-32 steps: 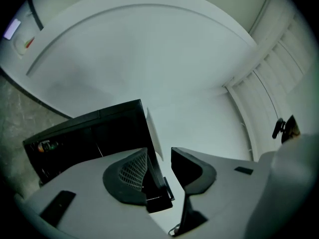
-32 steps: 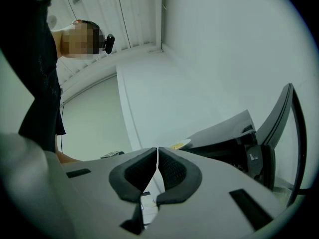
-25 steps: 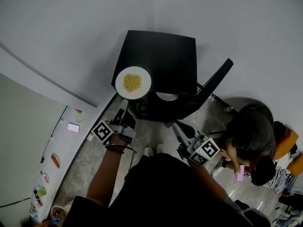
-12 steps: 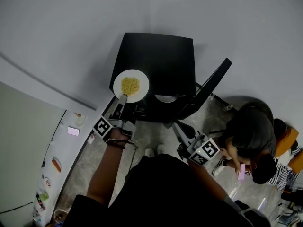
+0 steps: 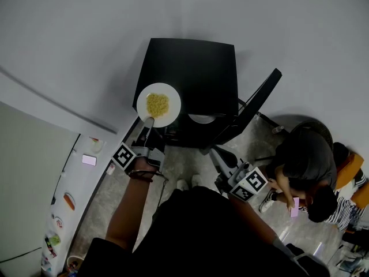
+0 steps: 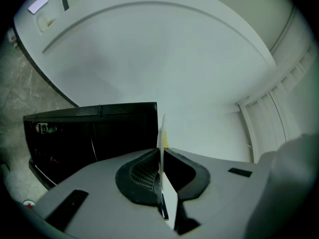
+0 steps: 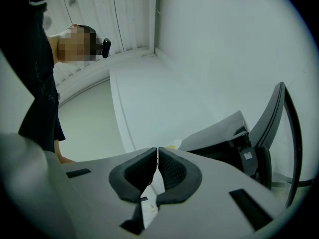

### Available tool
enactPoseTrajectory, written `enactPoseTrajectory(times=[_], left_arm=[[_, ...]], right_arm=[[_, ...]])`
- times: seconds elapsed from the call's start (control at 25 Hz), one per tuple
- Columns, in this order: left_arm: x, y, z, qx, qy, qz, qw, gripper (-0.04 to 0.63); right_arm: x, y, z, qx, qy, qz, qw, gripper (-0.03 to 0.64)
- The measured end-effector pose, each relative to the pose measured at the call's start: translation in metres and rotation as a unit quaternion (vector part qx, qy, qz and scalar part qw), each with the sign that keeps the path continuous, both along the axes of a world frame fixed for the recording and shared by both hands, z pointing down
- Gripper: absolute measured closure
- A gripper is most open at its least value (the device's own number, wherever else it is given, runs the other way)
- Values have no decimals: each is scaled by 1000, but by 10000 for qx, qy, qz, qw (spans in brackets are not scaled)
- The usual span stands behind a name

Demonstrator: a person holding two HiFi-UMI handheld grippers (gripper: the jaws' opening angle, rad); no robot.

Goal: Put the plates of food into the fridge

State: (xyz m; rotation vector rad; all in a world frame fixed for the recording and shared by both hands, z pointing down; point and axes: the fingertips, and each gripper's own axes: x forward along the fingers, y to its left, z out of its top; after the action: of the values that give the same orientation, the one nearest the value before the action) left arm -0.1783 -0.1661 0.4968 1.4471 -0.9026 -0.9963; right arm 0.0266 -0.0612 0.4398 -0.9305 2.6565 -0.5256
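Observation:
A white plate of yellow food (image 5: 158,104) sits on the front left corner of the black mini fridge (image 5: 196,68). My left gripper (image 5: 149,123) reaches its near rim. In the left gripper view the plate (image 6: 161,128) stands edge-on between the jaws of my left gripper (image 6: 160,156); they have just been closing and now pinch the rim. A second plate (image 5: 203,119) shows inside the fridge, beside its open door (image 5: 259,100). My right gripper (image 7: 157,156) is shut and holds nothing; in the head view the right gripper (image 5: 223,180) hangs low in front of the fridge.
A person (image 5: 305,163) crouches at the right with a pink phone (image 5: 294,210). A long white ledge (image 5: 86,172) with small items runs along the left. Another person (image 7: 40,83) stands at the left of the right gripper view.
My left gripper has moved forward to the plate's near rim. The plate has shifted slightly to the left on the fridge top. The right gripper has stayed put.

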Motion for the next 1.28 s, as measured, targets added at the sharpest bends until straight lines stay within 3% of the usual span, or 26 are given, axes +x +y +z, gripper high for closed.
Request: enactPoseTrajectory(times=[0.28,0.6,0.96,1.28], left_arm=[[-1,13,-3,3,21,47,10000,554],[-1,61,-5,-36,179,114,9998,554],[-1,107,27,-389,201,71,9990,554],[7,101,58,-506,104,323,9981,554]], right_arm=[[-5,3,4,19,185,-112,9998,584],[-12,8,-4,-45,-58,-257,9996,584],[-17,16,-2,-67,-87,-380,9992,584],[-8,15,12,-241,8,-285,9993,584]])
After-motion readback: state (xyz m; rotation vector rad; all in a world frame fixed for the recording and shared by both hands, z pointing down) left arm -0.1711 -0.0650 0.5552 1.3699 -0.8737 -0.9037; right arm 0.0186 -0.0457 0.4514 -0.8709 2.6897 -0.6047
